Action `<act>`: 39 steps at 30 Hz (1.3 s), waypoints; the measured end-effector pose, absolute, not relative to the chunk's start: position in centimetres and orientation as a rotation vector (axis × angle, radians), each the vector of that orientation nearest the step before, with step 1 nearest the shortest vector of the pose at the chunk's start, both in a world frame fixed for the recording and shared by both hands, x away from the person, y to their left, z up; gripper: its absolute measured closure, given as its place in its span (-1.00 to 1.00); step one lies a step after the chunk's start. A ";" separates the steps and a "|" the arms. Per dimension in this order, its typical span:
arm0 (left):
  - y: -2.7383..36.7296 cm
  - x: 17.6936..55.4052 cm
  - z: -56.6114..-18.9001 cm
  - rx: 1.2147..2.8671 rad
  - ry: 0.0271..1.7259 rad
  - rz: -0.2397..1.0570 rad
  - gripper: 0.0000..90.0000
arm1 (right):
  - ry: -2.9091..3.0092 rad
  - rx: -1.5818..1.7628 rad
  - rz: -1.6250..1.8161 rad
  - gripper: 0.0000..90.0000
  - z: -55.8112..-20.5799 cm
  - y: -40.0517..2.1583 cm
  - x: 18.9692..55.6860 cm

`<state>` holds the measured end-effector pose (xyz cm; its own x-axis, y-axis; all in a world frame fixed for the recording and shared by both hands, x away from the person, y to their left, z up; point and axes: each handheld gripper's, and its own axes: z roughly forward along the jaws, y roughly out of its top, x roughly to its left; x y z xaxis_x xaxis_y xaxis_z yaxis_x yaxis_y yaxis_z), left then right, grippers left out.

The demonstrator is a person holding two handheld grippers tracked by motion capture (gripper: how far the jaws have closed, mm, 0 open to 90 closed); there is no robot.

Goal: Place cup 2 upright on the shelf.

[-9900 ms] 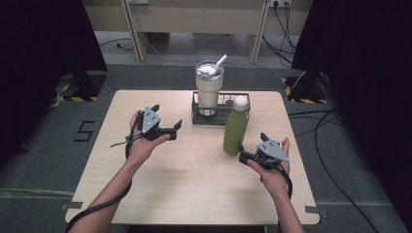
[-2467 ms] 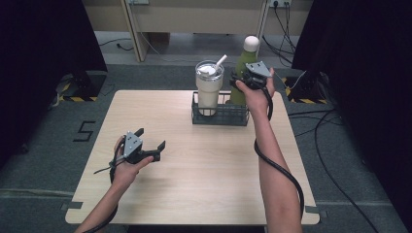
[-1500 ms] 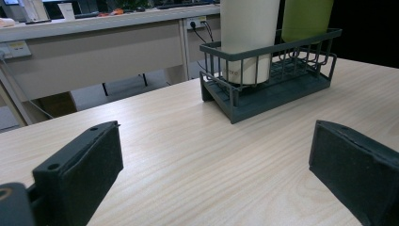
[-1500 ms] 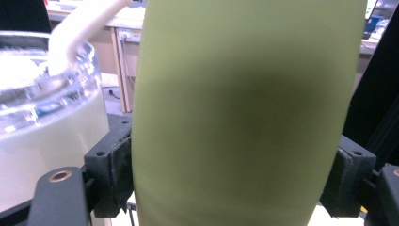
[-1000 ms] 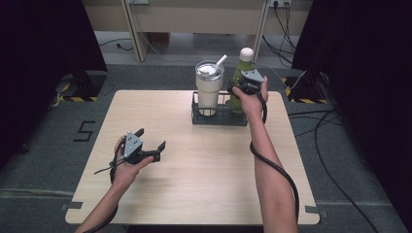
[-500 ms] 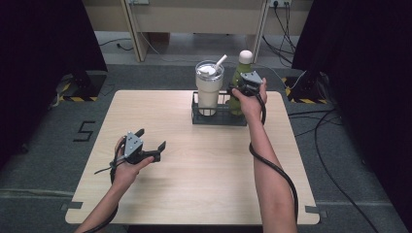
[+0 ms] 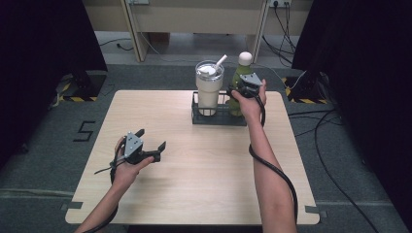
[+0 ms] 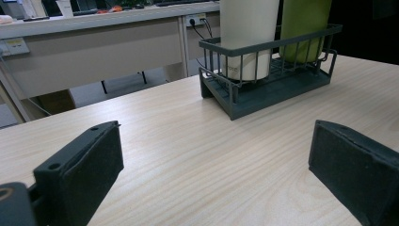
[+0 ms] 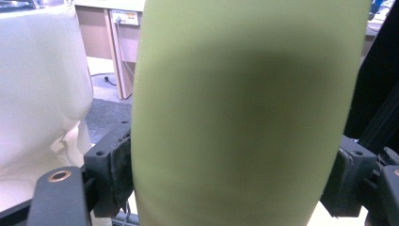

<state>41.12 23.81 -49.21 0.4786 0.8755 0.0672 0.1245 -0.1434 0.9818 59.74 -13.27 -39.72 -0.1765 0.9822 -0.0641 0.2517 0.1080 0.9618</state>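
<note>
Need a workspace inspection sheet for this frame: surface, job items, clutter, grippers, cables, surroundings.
Surface: light wood table, bare apart from the rack.
Job's things: green bottle upright in the dark wire rack, beside the white tumbler with a straw.
Clutter: nothing seen.
Grippers: right gripper shut on the green bottle; left gripper open, above the table's near left.
Cables: one trails along each forearm; more lie on the floor at the right.
Surroundings: desks behind, dark curtains at both sides.

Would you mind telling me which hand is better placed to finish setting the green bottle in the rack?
The right: its tongs already clamp the green bottle at the rack, beside the tumbler. The left tongs are open, far away.
</note>
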 end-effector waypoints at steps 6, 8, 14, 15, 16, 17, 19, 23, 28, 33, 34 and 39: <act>23.8 41.1 -49.2 1.596 0.882 0.831 -0.94 | 1.567 1.256 1.137 -0.56 -39.9 -13.3 59.5; 23.8 41.1 -49.2 1.595 0.882 0.831 -0.94 | 1.569 1.266 1.146 -0.58 -40.0 -13.3 59.4; 23.8 41.1 -49.2 1.595 0.884 0.831 -0.94 | 1.582 1.266 1.133 -0.69 -40.7 -13.3 59.1; 23.8 41.1 -49.2 1.594 0.885 0.831 -0.94 | 1.587 1.263 1.128 -0.71 -40.8 -13.3 59.1; 23.8 41.1 -49.2 1.595 0.884 0.831 -0.94 | 1.592 1.260 1.128 -0.73 -40.9 -13.4 59.0; 23.8 41.1 -49.2 1.595 0.885 0.831 -0.94 | 1.597 1.257 1.129 -0.75 -40.9 -13.5 59.0; 23.8 41.1 -49.2 1.595 0.885 0.830 -0.94 | 1.598 1.250 1.127 -0.78 -40.9 -13.6 58.8; 23.8 41.1 -49.2 1.597 0.887 0.829 -0.94 | 1.602 1.235 1.147 -0.79 -40.6 -13.8 58.3; 23.8 41.1 -49.2 1.594 0.889 0.825 -0.94 | 1.604 1.222 1.157 -0.80 -40.4 -14.0 57.6; 23.8 41.1 -49.2 1.594 0.888 0.829 -0.94 | 1.602 1.214 1.164 -0.80 -40.4 -14.2 56.9; 23.7 41.1 -49.2 1.594 0.886 0.829 -0.94 | 1.602 1.213 1.166 -0.80 -40.4 -14.2 56.7; 23.7 41.0 -49.1 1.592 0.884 0.831 -0.94 | 1.605 1.209 1.180 -0.80 -40.4 -14.5 55.8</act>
<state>41.04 23.69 -49.13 0.4793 0.8752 0.0665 0.1213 -0.1411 0.9825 55.85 -14.48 -40.36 -0.2340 0.9706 -0.0556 0.2359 0.1121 0.9653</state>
